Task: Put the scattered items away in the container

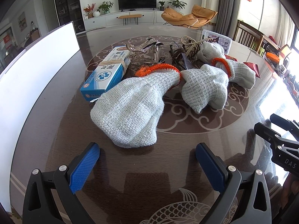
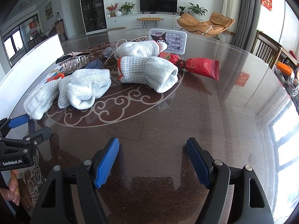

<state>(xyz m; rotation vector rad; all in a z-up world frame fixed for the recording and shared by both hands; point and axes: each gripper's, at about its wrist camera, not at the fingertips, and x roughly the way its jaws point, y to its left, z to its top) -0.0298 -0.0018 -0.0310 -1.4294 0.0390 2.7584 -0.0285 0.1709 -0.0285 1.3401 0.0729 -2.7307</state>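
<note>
Nothing has been gathered yet, by the look of it: the knit gloves (image 1: 129, 110) lie in a loose heap at the middle of the table (image 1: 56, 130), and every other item sits around them. Beyond the gloves are a blue-and-white box (image 1: 106, 71), a clear hair claw (image 1: 143, 54) and a beaded tangle (image 1: 188, 46); to their far right lie red snack packets (image 2: 201, 68) and a flat white case (image 2: 168, 40). The white container (image 1: 37, 59) stands off to the gloves' left, likely as the drop point. Both tools hang short of the heap, jaws spread and empty: the left hand-held gripper (image 1: 147, 166) faces the nearest glove, probably the first pick, and the right hand-held gripper (image 2: 152, 162) waits over bare table.
</note>
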